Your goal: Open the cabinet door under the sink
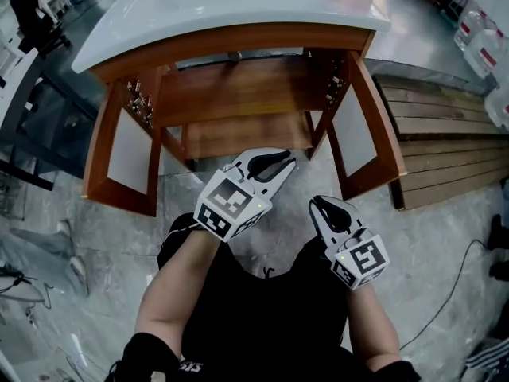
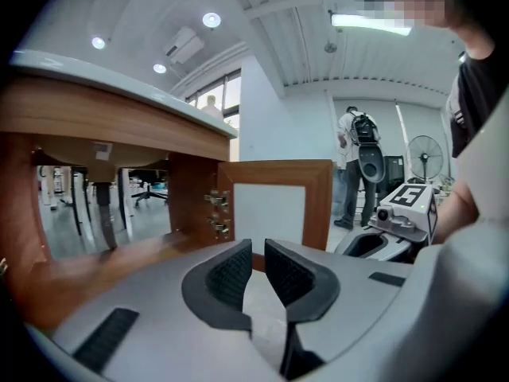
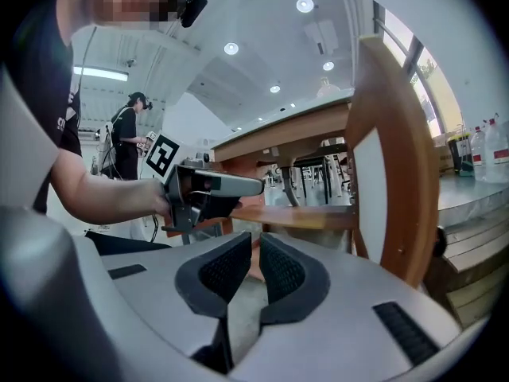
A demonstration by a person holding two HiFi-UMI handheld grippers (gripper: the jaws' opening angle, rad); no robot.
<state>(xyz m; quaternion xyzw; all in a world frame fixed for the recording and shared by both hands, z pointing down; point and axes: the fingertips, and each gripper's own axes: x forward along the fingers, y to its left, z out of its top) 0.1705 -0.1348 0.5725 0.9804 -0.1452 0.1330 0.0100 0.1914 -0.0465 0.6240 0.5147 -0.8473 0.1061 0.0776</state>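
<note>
Brown wooden, white-panelled cabinet doors (image 1: pixel 127 151) stand swung wide ahead of my fingers. Opening looks done, so left gripper (image 1: pixel 286 162) and right gripper (image 1: pixel 318 204) hang clear, fingers slightly spread, empty.

- Left gripper (image 2: pixel 258 251): jaws a narrow gap apart, nothing between them.
- Ahead, an open door (image 2: pixel 274 205): wood frame, white panel, hinges (image 2: pixel 216 213) at its left edge.
- Right gripper (image 2: pixel 354 247) low at right.
</note>
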